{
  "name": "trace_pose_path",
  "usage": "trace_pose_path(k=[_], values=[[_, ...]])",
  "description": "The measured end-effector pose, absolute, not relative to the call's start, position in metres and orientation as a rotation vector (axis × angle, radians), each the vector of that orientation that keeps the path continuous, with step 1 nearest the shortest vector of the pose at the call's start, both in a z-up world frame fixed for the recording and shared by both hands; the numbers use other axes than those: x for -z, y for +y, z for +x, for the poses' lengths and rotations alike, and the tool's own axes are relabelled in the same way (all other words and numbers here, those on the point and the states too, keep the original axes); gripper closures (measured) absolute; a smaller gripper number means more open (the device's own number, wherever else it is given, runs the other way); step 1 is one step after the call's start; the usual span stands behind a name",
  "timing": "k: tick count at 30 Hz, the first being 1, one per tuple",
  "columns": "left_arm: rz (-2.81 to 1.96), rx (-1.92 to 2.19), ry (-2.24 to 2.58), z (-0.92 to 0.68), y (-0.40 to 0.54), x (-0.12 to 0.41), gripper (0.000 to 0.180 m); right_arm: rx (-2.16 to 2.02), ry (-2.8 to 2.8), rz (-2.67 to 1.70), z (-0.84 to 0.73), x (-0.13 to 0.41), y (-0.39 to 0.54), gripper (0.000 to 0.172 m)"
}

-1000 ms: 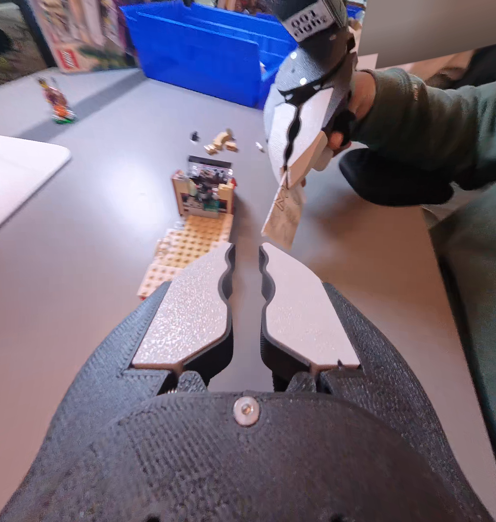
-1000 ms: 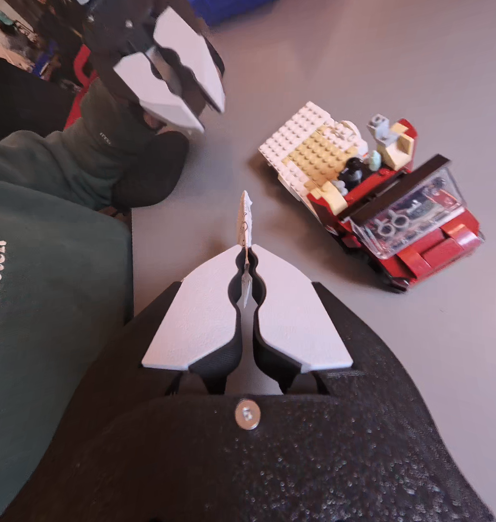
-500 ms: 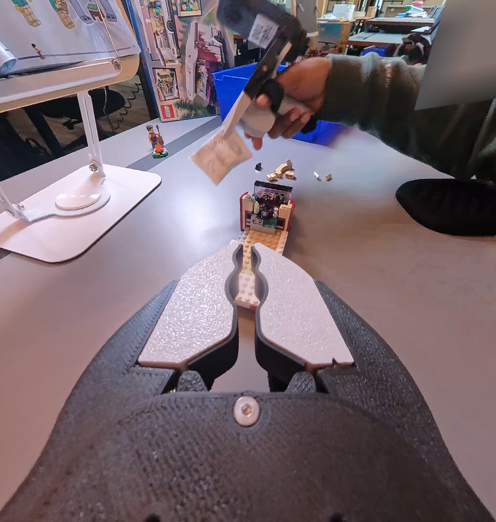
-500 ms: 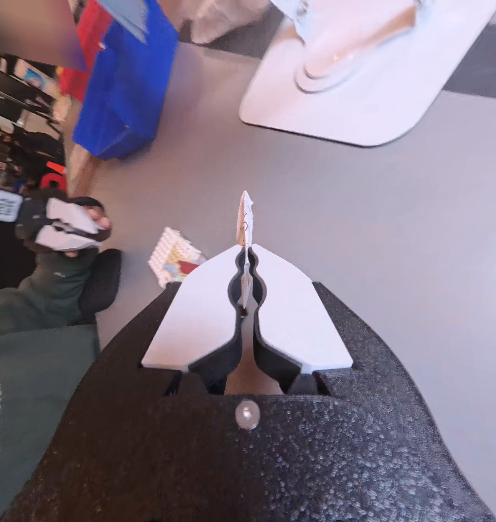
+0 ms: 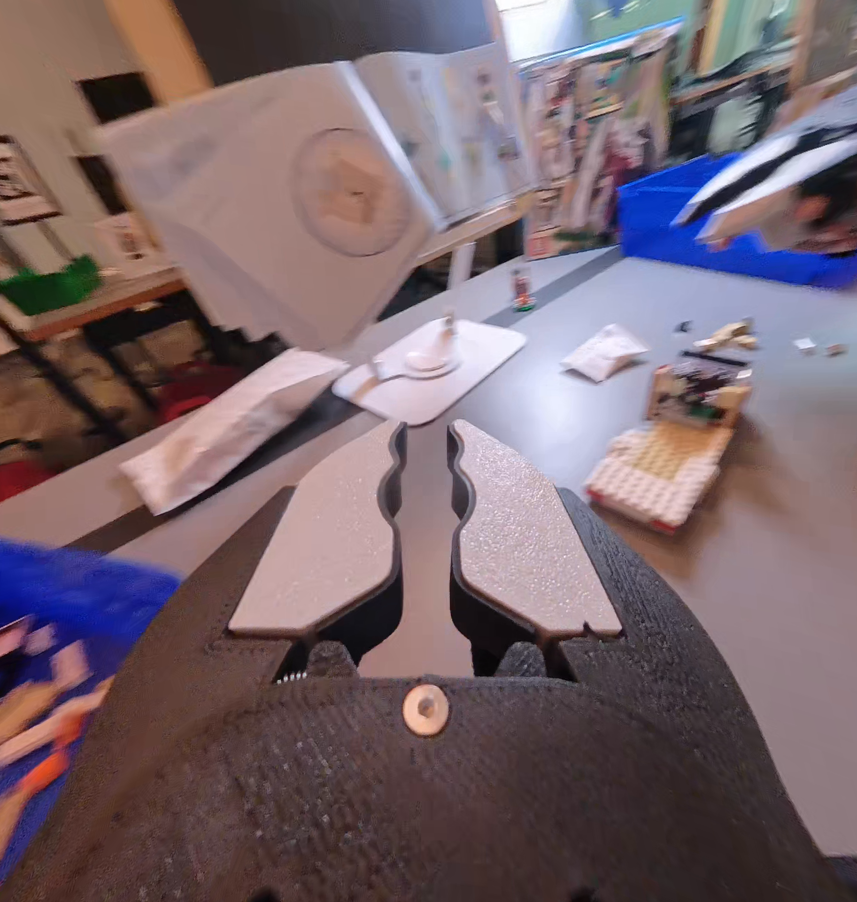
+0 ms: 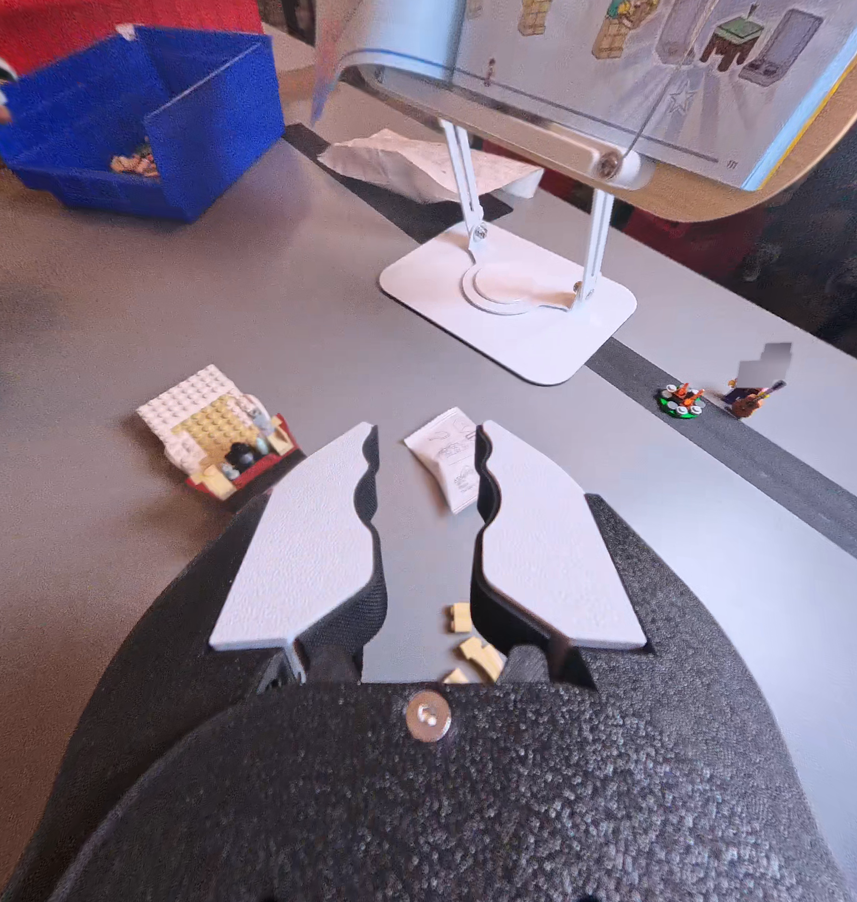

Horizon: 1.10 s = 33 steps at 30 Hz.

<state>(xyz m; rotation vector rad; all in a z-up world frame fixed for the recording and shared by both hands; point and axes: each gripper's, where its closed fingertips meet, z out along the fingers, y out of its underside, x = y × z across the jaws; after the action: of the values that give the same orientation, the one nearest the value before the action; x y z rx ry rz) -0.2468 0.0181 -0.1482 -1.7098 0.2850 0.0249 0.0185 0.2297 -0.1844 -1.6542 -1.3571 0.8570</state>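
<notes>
Right wrist view: the right gripper [image 6: 427, 429] is held wide open and empty above a small white paper bag [image 6: 448, 456] left on the grey table [image 6: 270, 312] mid-frame.

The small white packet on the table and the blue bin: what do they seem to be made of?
The packet looks like thin paper, matte and creased, with printed line drawings on it; it lies flat on the grey table below the open right gripper. The bin looks like hard moulded plastic: even blue colour, finely textured walls, thin straight edges.
</notes>
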Motion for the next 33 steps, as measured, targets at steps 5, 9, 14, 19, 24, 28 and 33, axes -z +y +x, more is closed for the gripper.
trace_pose_path(k=[5, 9, 14, 19, 24, 28, 33], values=[[-1.997, -0.342, 0.09, -0.383, -0.037, 0.172, 0.144, -0.888, -1.4, -1.634, 0.055, 0.198, 0.179, 0.135], [-2.361, -0.399, 0.15, -0.432, -0.058, 0.243, 0.131, -0.925, -1.42, -1.636, 0.063, 0.214, 0.153, 0.136], [-2.53, -0.383, 0.312, -0.435, -0.055, 0.285, 0.142, -0.924, -1.445, -1.598, 0.053, 0.219, 0.137, 0.138], [-2.592, -0.431, 0.361, -0.406, -0.074, 0.286, 0.151, -0.914, -1.485, -1.591, 0.053, 0.223, 0.128, 0.141], [-2.515, -0.444, 0.439, -0.358, -0.095, 0.285, 0.151, -0.943, -1.457, -1.6, 0.055, 0.229, 0.13, 0.143], [-2.453, -0.42, 0.425, -0.345, -0.104, 0.272, 0.147, -1.001, -1.448, -1.606, 0.05, 0.229, 0.128, 0.143], [-2.153, -0.439, -0.144, -0.427, -0.122, 0.172, 0.134, -0.994, -1.461, -1.587, 0.054, 0.225, 0.122, 0.144]])
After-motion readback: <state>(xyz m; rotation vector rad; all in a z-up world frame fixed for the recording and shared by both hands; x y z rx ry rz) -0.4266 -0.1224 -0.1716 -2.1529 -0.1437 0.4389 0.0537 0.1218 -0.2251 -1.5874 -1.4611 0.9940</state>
